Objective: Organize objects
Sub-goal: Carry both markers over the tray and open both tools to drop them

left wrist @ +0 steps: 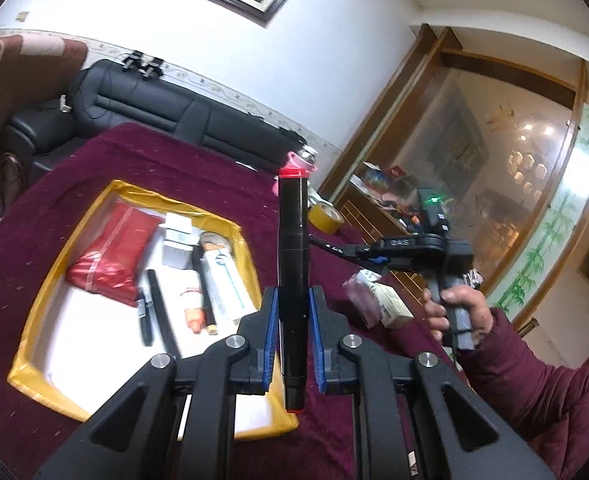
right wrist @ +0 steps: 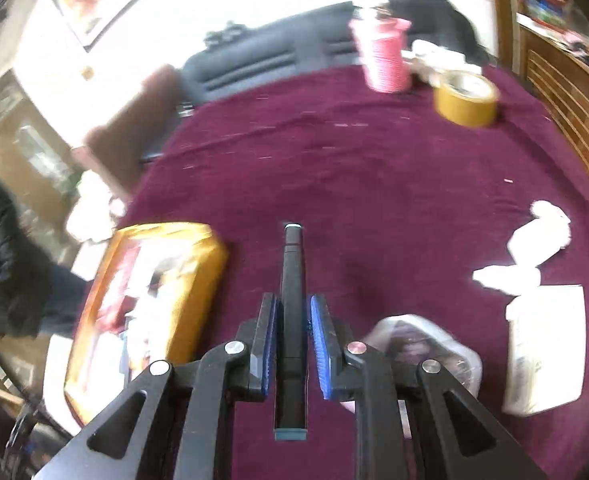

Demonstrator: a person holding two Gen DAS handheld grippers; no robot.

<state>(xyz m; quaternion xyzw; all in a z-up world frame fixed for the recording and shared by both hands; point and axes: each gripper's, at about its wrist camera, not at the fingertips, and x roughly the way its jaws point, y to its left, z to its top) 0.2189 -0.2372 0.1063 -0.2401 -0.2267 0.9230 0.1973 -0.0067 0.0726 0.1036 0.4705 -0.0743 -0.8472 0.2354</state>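
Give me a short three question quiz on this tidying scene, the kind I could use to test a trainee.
1. True or false: the left gripper is shut on a black marker with red ends.
2. What does the right gripper hold? A) a black pen with blue-grey ends B) the roll of tan tape C) nothing
3. Fill in: the red foil pouch lies inside the ____-rimmed open box.

Key: 1 true; 2 A; 3 yellow.

Fuzzy maroon tablecloth (right wrist: 374,184), glossy tape roll (right wrist: 465,98)
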